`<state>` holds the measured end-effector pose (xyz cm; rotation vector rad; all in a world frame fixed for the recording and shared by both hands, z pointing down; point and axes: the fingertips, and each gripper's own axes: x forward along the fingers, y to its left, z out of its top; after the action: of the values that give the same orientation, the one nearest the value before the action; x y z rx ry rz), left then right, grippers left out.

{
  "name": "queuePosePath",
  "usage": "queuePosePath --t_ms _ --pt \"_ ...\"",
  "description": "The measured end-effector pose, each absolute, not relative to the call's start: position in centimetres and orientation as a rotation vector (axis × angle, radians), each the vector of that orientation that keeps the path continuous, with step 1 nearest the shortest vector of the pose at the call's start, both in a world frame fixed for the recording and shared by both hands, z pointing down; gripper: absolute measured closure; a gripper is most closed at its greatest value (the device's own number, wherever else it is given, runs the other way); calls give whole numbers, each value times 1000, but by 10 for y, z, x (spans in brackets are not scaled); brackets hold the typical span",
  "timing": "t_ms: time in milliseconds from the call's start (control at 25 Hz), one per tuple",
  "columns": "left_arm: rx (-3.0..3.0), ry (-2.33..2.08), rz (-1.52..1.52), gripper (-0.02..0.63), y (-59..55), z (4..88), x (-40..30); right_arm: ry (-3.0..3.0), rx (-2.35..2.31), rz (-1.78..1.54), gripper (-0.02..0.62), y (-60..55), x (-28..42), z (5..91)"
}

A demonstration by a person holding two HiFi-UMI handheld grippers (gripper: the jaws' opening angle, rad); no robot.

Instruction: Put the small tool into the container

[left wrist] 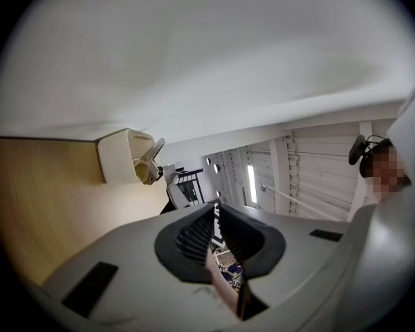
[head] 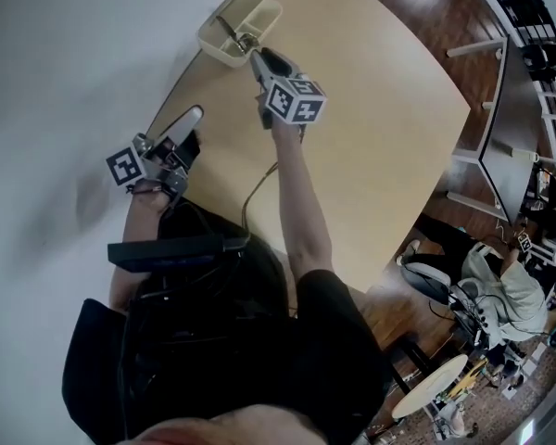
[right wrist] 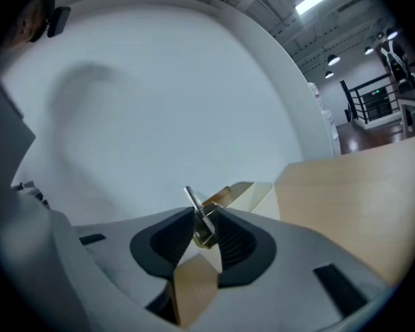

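Observation:
A cream open-topped container (head: 261,7) stands at the far corner of the wooden table (head: 380,109). The small metal tool (head: 233,31) lies inside it. My right gripper (head: 256,56) reaches the container's near rim. In the right gripper view the tool (right wrist: 191,198), a steel rod with a brass end, stands between the parted pads of the right gripper (right wrist: 206,221), with the container (right wrist: 259,196) just beyond. My left gripper (head: 193,115) hovers at the table's left edge, its jaws together on nothing. The left gripper (left wrist: 217,209) looks toward the container (left wrist: 121,156).
A thin cable (head: 256,191) trails across the table toward me. A white wall runs along the table's left side. To the right are wooden floor, other desks (head: 500,146) and a seated person (head: 505,290).

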<state>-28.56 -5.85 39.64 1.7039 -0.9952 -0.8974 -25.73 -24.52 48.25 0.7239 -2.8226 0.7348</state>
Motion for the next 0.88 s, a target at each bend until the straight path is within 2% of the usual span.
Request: queuePosePath --t_ms 360,440,520,640,760,880 --pt "1683 -1030 -912 583 -52 414 -290 -2596 484 344 494 -291 -286 539" --pt "1678 -1035 -922 583 -51 414 -294 -2555 466 291 560 -293 -290 541" --pt "1680 -1036 -924 583 -50 413 -294 -2527 591 413 583 -297 -282 538" --pt "1677 -1027 -923 583 -50 413 -294 -2487 900 857 595 -295 -267 536" --pt "1682 -1013 -923 583 -52 406 -291 -2426 947 1169 562 -267 -278 540" --pt "1698 -994 -917 583 -55 402 -286 -2413 873 1279 529 -238 -287 540"
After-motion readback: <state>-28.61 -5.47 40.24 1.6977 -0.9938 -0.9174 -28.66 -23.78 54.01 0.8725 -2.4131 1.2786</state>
